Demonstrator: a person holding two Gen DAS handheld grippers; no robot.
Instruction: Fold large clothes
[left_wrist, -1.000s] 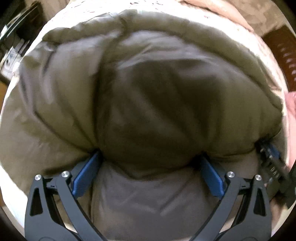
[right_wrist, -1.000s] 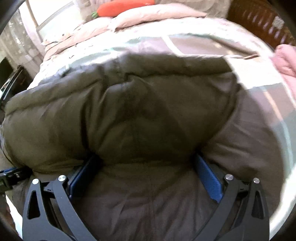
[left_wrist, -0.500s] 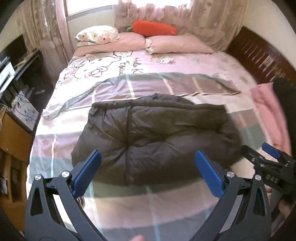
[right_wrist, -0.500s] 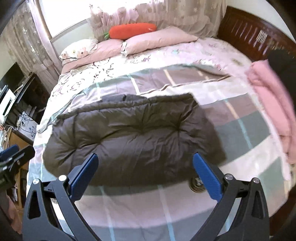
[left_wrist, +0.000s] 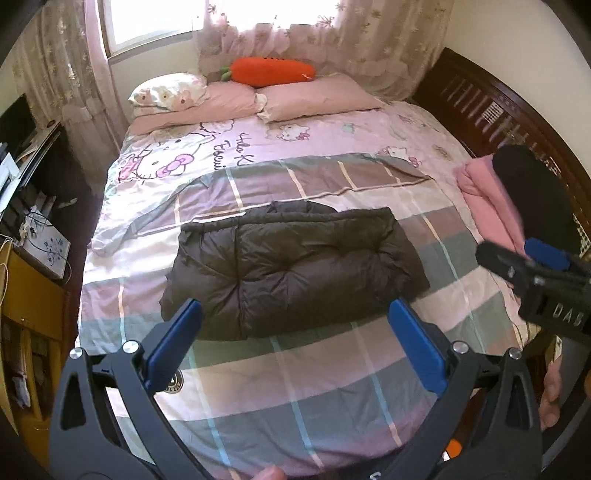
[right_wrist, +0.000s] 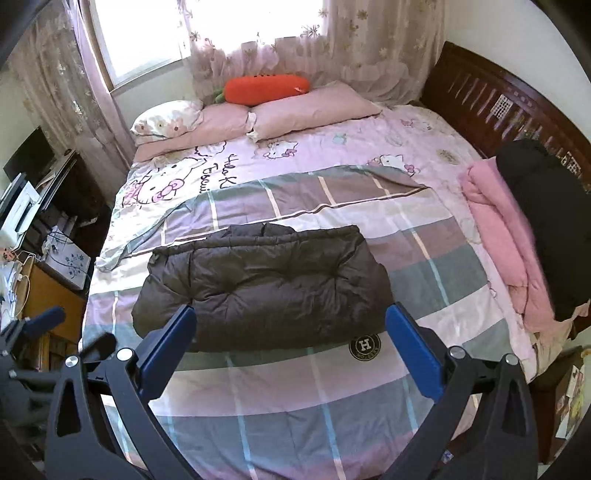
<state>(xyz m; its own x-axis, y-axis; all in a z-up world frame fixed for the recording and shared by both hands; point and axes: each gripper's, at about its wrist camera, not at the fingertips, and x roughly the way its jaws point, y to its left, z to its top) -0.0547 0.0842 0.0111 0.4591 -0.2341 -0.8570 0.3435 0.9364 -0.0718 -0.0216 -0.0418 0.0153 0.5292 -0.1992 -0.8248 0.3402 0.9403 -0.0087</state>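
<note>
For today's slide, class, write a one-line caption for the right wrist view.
Open right gripper held above a folded dark puffer jacket lying on a plaid quilt.

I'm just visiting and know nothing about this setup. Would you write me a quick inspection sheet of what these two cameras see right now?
Surface: bed covered by a checked blanket, with a cartoon-cat sheet beyond it.
Job's things: dark puffy jacket lies folded into a compact bundle mid-bed.
Clutter: pink quilt and a black garment at the bed's right edge; carrot cushion on pink pillows; round badge on the blanket beside the jacket.
Grippers: left gripper and right gripper both open, holding nothing, above the bed's near end.
Cables: white cords on the side furniture.
Surroundings: window with lace curtains, dark wooden bed frame.
</note>
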